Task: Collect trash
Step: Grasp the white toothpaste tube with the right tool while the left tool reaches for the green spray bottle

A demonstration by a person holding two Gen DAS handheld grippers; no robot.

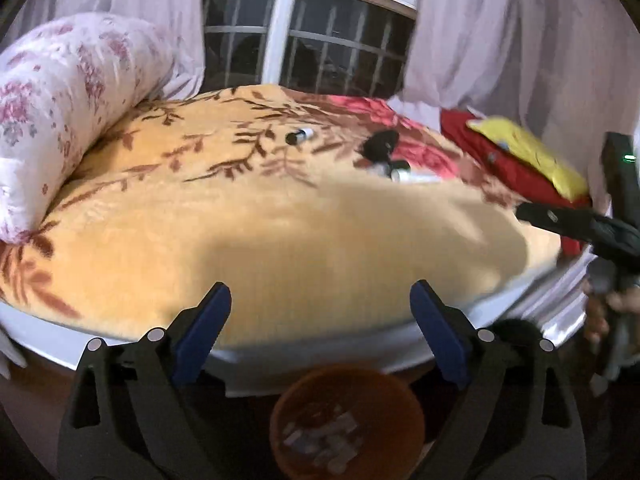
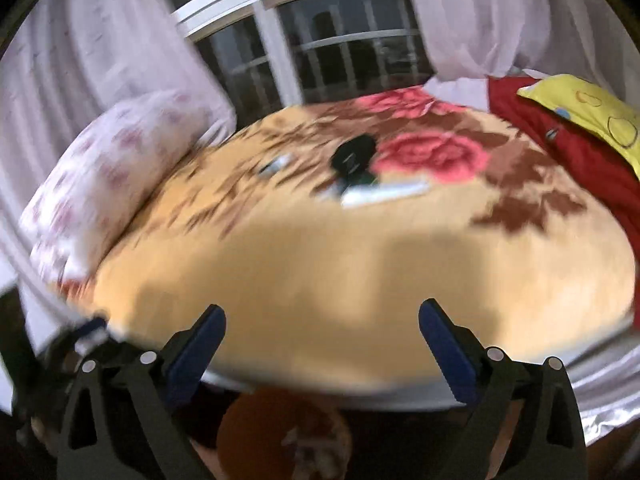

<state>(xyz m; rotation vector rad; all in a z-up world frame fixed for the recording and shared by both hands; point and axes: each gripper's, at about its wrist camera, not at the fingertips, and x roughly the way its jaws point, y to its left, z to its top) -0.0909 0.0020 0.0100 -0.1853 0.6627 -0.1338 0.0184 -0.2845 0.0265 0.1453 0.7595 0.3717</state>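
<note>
Trash lies on the far half of a bed with a yellow floral blanket (image 1: 280, 232): a small black-and-white tube (image 1: 299, 136), a black crumpled item (image 1: 380, 145) and a white tube or wrapper (image 1: 404, 174). The right wrist view, blurred, shows the black item (image 2: 354, 156) and the white piece (image 2: 384, 194) too. An orange bin (image 1: 346, 420) holding pale scraps stands on the floor by the bed's near edge, also in the right wrist view (image 2: 280, 436). My left gripper (image 1: 320, 312) is open and empty above the bin. My right gripper (image 2: 322, 336) is open and empty; it also shows in the left wrist view (image 1: 580, 220).
A floral bolster pillow (image 1: 68, 128) lies along the bed's left side. A red cushion (image 1: 516, 172) with a yellow pillow (image 1: 532, 152) on it sits at the right. A window (image 1: 308, 40) with pale curtains is behind the bed.
</note>
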